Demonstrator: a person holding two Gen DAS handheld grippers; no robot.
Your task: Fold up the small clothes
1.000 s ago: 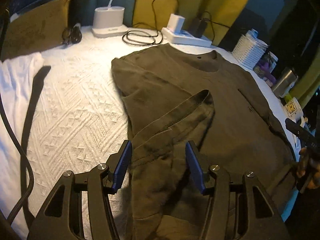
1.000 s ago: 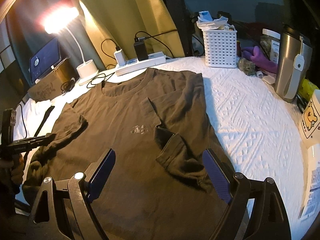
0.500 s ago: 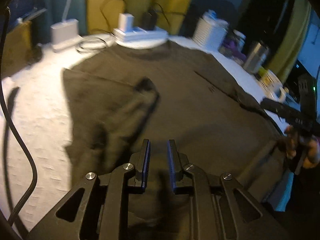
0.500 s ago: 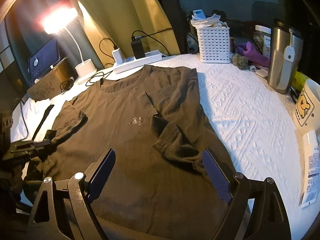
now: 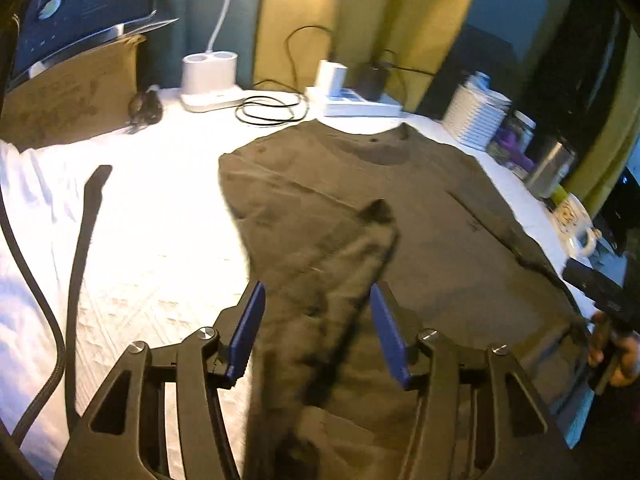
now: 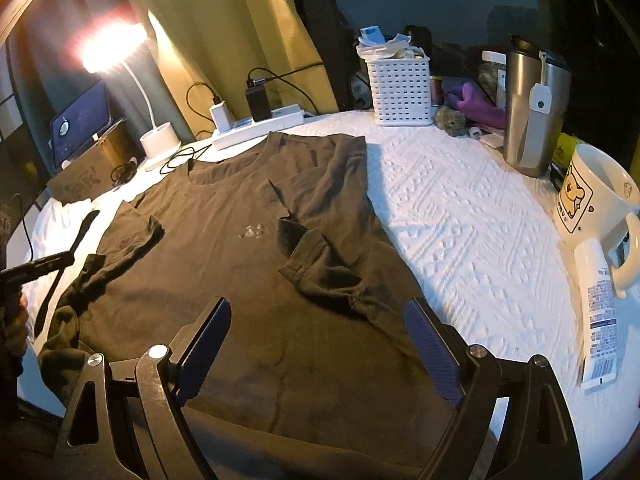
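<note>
Olive T-shirt (image 6: 224,264), flat on white bedspread (image 6: 472,240), left sleeve (image 5: 340,280) lying lengthwise between and ahead of left gripper (image 5: 316,336), nearest, whose fingers, just reopened, grip nothing; right gripper (image 6: 320,344) spread wide, empty, above hem.

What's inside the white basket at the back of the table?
The white basket holds crumpled white items and something blue poking above its rim. Its walls hide whatever is lower down.
</note>
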